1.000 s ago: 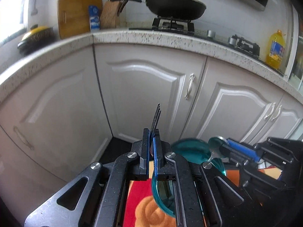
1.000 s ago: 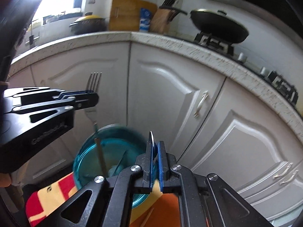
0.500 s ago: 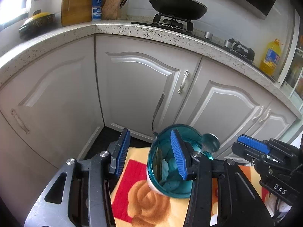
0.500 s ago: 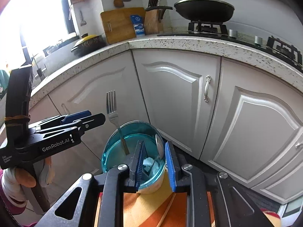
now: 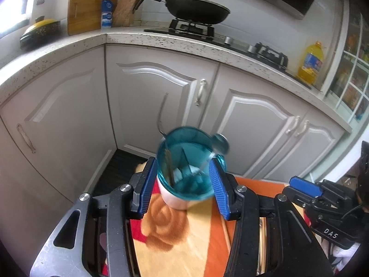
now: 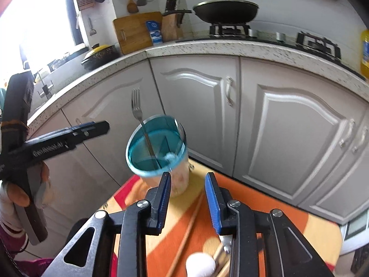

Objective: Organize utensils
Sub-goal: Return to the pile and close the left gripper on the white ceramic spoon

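A utensil holder with a teal rim and white base [image 5: 184,173] [image 6: 159,152] stands at the far edge of the cloth-covered table. A metal fork [image 5: 162,117] [image 6: 138,115] stands in it, tines up, and a metal spoon [image 5: 219,144] leans at its right rim. My left gripper [image 5: 182,184] is open and empty, its fingers either side of the holder. My right gripper [image 6: 188,198] is open and empty, just in front and right of the holder. A white spoon [image 6: 200,265] and chopsticks [image 6: 186,228] lie on the cloth below it.
The table carries an orange, yellow and red cloth [image 5: 175,242] [image 6: 276,210]. White kitchen cabinets [image 5: 161,87] and a speckled counter [image 6: 230,48] with a wok [image 5: 197,5], cutting board and oil bottle [image 5: 311,62] stand beyond it.
Both grippers opened and let go: the fork and the spoon now stand in the holder. Both grippers drew back from it.
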